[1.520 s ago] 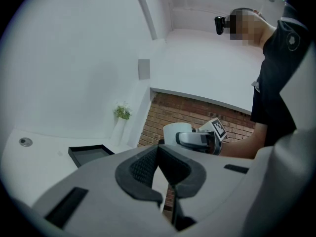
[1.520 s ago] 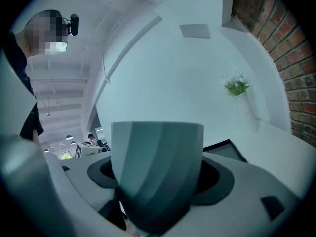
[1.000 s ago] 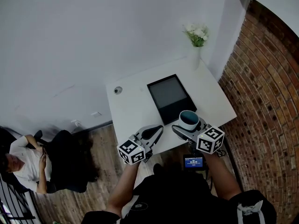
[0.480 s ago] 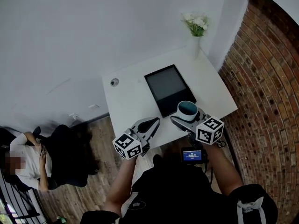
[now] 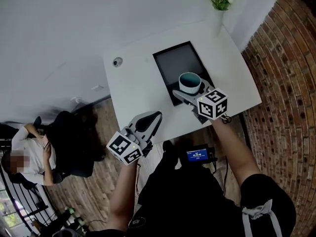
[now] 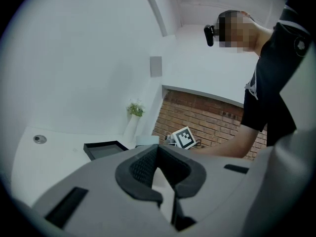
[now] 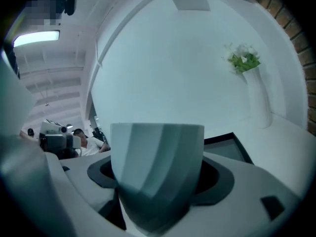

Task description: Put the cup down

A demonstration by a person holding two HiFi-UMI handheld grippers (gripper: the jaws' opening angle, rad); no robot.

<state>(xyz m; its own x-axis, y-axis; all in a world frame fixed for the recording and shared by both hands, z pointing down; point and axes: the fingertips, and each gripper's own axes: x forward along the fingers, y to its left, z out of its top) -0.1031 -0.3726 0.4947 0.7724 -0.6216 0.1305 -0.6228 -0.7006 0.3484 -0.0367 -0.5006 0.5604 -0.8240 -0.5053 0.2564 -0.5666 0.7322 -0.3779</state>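
A pale cup with a teal inside (image 5: 190, 82) hangs over the near edge of a black tray (image 5: 175, 63) on the white table (image 5: 133, 88). My right gripper (image 5: 189, 91) is shut on the cup, which stays upright. In the right gripper view the cup (image 7: 157, 167) fills the space between the jaws of the right gripper (image 7: 158, 191), and the tray (image 7: 228, 145) lies just beyond. My left gripper (image 5: 149, 119) hovers at the table's near edge with its jaws together and nothing in them. In its own view the left gripper (image 6: 161, 179) points toward the tray (image 6: 101, 149).
A white vase of flowers (image 5: 219, 6) stands at the table's far right corner. A small round fitting (image 5: 117, 61) sits at the far left. A brick wall (image 5: 286, 83) runs along the right. A seated person (image 5: 29, 157) is on the floor side at the left.
My right gripper has carried the cup forward from the table's near edge to above the tray's near end. The left gripper has stayed by the near edge.
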